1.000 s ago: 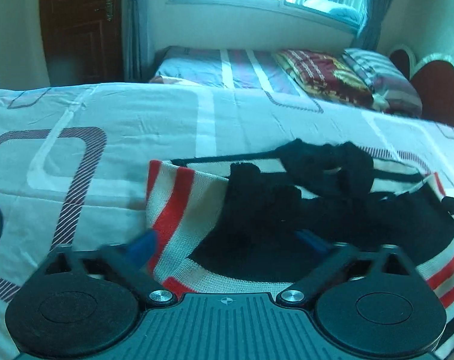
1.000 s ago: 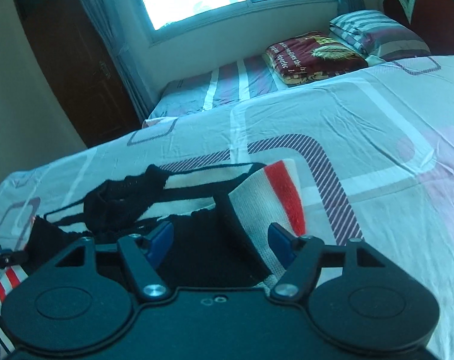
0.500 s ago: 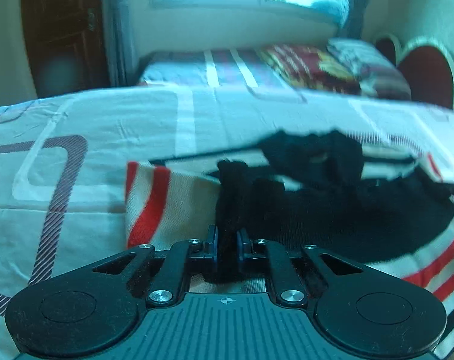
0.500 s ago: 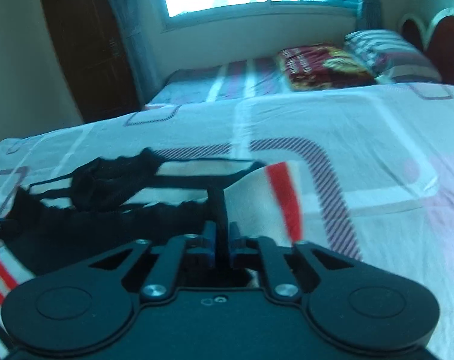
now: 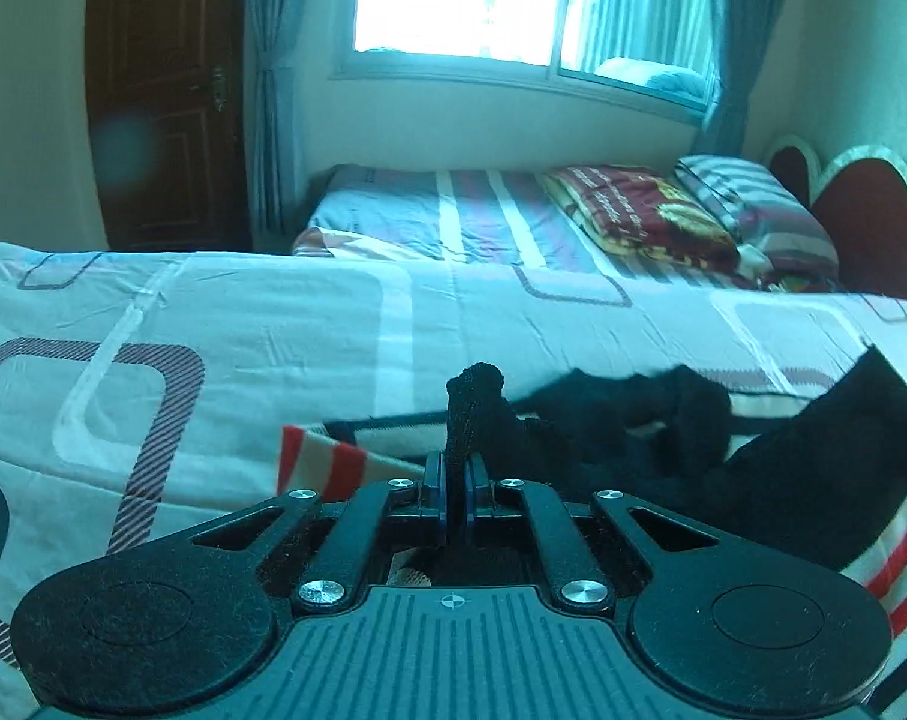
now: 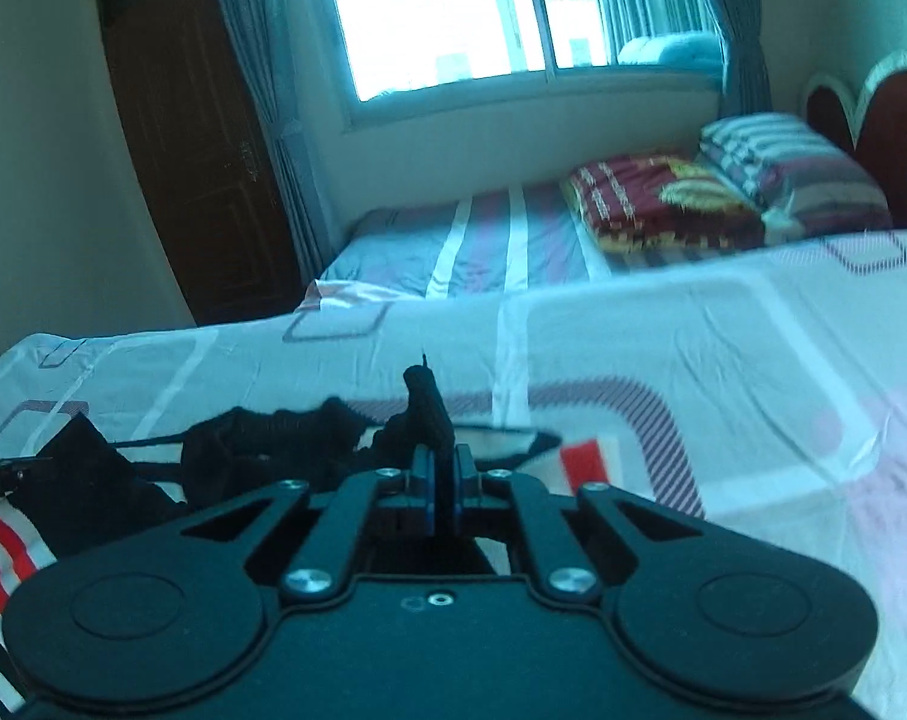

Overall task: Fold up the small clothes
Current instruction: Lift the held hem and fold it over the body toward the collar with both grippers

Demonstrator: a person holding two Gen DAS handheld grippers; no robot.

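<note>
A small knit garment (image 5: 801,480), black with cream and red stripes, lies on the patterned bed sheet (image 5: 273,348). My left gripper (image 5: 454,474) is shut on a black edge of the garment, which sticks up between the fingers. My right gripper (image 6: 443,474) is shut on another black edge of the same garment (image 6: 273,450), lifted off the sheet. The garment's striped part (image 6: 3,546) shows at the lower left of the right wrist view. The cloth below both grippers is hidden by their bodies.
A second bed (image 5: 471,222) with a red pillow (image 5: 639,216) and a striped pillow (image 5: 747,198) stands behind. A dark wooden door (image 5: 159,90), curtains and a bright window (image 5: 483,0) are at the back. A red headboard (image 5: 867,222) is at the right.
Both grippers went from open over the garment to shut on its black edges. Both have since risen, lifting the pinched cloth off the sheet.
</note>
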